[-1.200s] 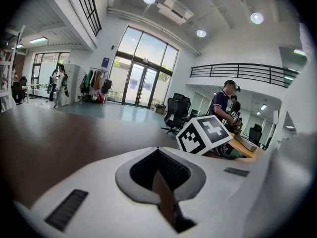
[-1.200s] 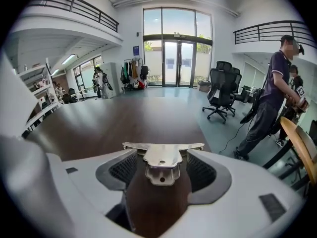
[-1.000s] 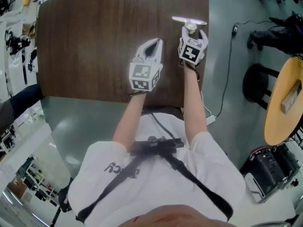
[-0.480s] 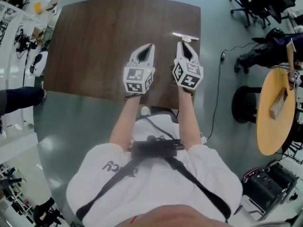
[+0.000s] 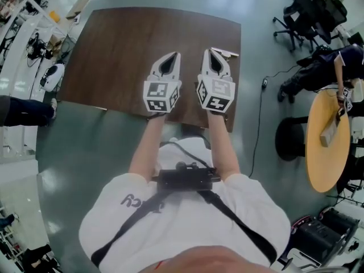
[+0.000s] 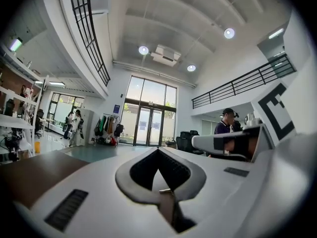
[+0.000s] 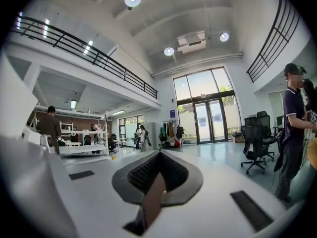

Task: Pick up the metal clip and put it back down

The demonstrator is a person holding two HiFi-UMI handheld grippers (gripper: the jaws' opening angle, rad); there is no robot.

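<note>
Head view: metal clip [image 5: 226, 53] on desk [image 5: 114, 50], chairs [image 5: 296, 17] beyond.

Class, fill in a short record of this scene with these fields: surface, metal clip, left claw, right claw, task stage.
surface: dark wooden table
metal clip: lying on the table by its far right corner
left claw: shut, nothing between the jaws
right claw: jaws have just been closing and are shut, with nothing between them
task stage: clip is on the table, held by neither claw

Office atrium: swivel chairs [image 7: 256, 140], mezzanine railing [image 7: 84, 46]
</note>
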